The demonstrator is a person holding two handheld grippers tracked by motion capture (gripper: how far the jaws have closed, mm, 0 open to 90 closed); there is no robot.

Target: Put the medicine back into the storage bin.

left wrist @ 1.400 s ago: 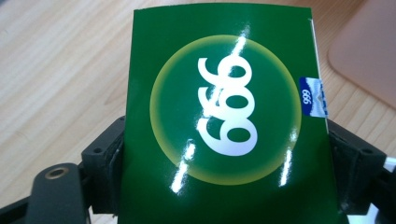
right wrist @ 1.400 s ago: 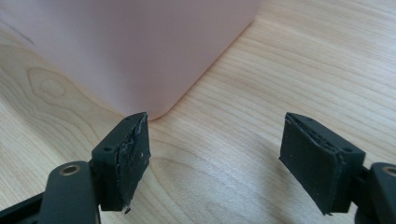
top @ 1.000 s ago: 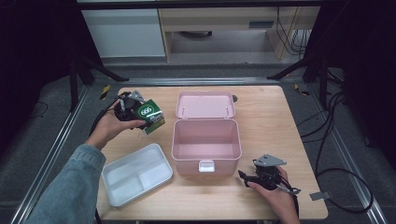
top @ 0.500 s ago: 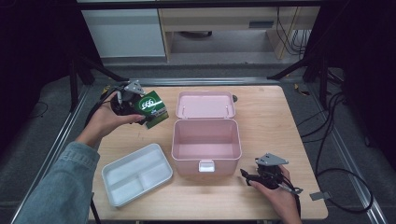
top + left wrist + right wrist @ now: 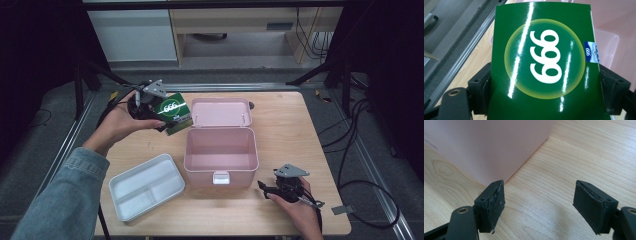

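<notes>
**Green box in the left tongs, pink case at four o'clock from it**

I had the green box (image 5: 176, 112) clamped between the pads of the left tongs (image 5: 167, 114), held up off the bench (image 5: 300, 125) near its far left corner. In the left gripper view the box (image 5: 544, 62) stood between the two black jaws with its white "666" face toward the camera, the jaws pressing on its two narrow sides. Its long axis ran out along the tongs, away from my hand, so the free end pointed toward the case.

The relation I cared about was this one: the open pink case (image 5: 221, 155) lay at about four o'clock from the box in the high view, just beside it and lower. The raised lid (image 5: 221, 112) stood at three o'clock, almost touching the box's free end. I judged the next move as a short carry over the near edge of that lid and down into the cavity, which looked empty.

The right tongs (image 5: 266, 189) rested on the bench at the case's front right corner, jaws wide and holding nothing; in the right gripper view the case wall (image 5: 486, 147) sat at eleven o'clock from them. The left hand was plainly the one in place for the drop. The white divided tray (image 5: 146, 186) lay at seven o'clock from the case, clear of the path.
</notes>
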